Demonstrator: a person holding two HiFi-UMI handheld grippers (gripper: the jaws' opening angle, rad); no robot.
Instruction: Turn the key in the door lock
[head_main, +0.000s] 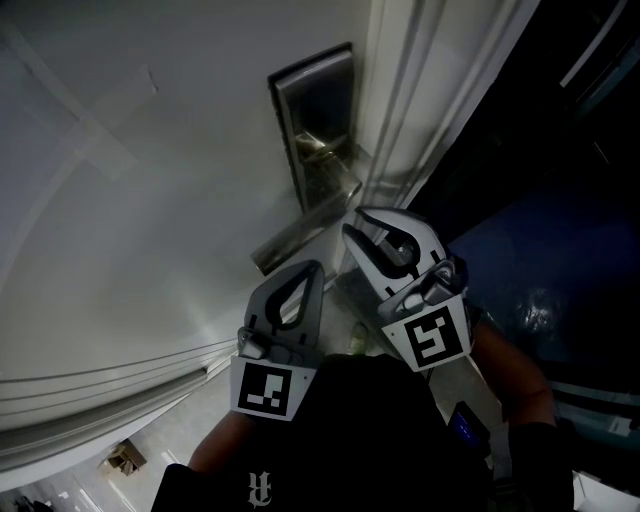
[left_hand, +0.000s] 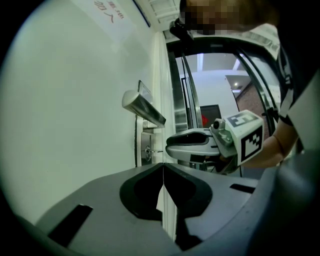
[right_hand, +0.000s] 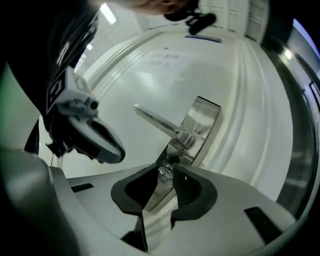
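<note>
Two grippers, one key, one lever handle (right_hand: 160, 122), one lock plate (head_main: 315, 130). The right gripper (right_hand: 165, 172) is pinching its jaws on the key (right_hand: 165, 171), which is sticking out of the plate below the handle. The left gripper (left_hand: 163, 167) is hanging beside it, jaws pressing together on nothing, short of the key.

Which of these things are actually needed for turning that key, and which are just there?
In the job:
- small metal key, in the silver lock plate
- right gripper, jaws closed on the small metal key

Just there:
- silver lever handle
- left gripper, jaws together, empty
- small brown object on the floor
</note>
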